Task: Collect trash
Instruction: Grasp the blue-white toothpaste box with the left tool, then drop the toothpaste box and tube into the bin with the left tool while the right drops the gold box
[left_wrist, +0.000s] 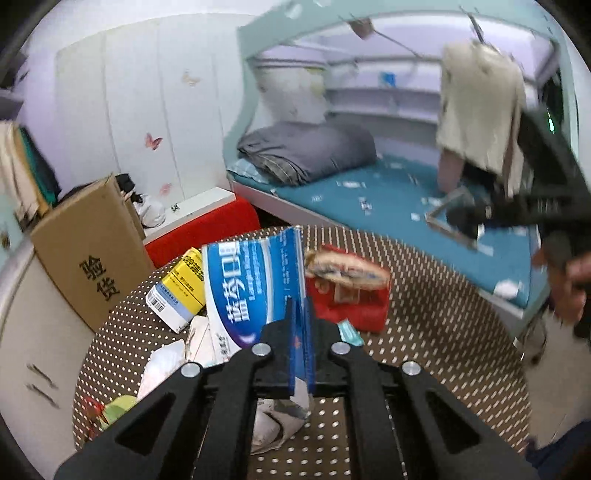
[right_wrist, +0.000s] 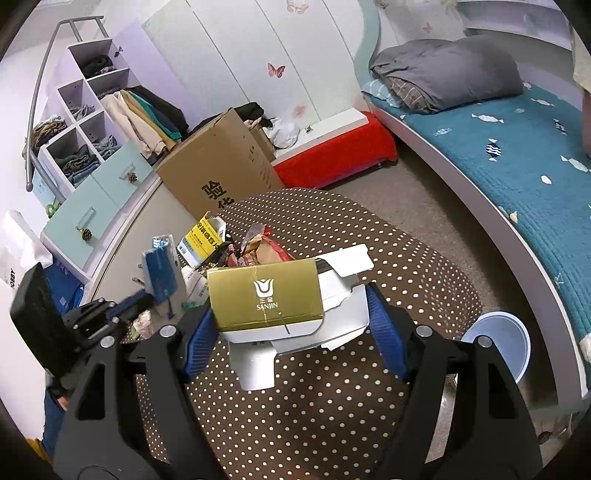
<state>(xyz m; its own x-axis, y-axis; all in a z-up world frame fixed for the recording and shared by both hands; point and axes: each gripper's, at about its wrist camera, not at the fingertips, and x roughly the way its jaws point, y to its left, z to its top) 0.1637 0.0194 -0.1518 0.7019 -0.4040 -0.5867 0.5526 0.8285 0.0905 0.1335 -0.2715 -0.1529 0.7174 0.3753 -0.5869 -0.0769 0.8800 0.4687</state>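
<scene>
My left gripper (left_wrist: 300, 325) is shut on the edge of a flattened blue-and-white carton (left_wrist: 251, 284), which stands up out of the jaws above the round dotted table (left_wrist: 424, 332). In the right wrist view the same gripper (right_wrist: 157, 299) appears at the left with the carton (right_wrist: 160, 266). My right gripper (right_wrist: 291, 326) grips a gold-and-white box (right_wrist: 264, 295) across its width, blue pads (right_wrist: 201, 339) against both ends. On the table lie a yellow box (left_wrist: 184, 291), a red packet (left_wrist: 351, 302) and crumpled paper (left_wrist: 273, 424).
A tall cardboard box (right_wrist: 218, 166) leans against the cabinet behind the table. A red bench (right_wrist: 332, 151) and a bed with a teal cover (right_wrist: 517, 166) stand beyond. A light blue bucket (right_wrist: 498, 343) sits on the floor to the table's right.
</scene>
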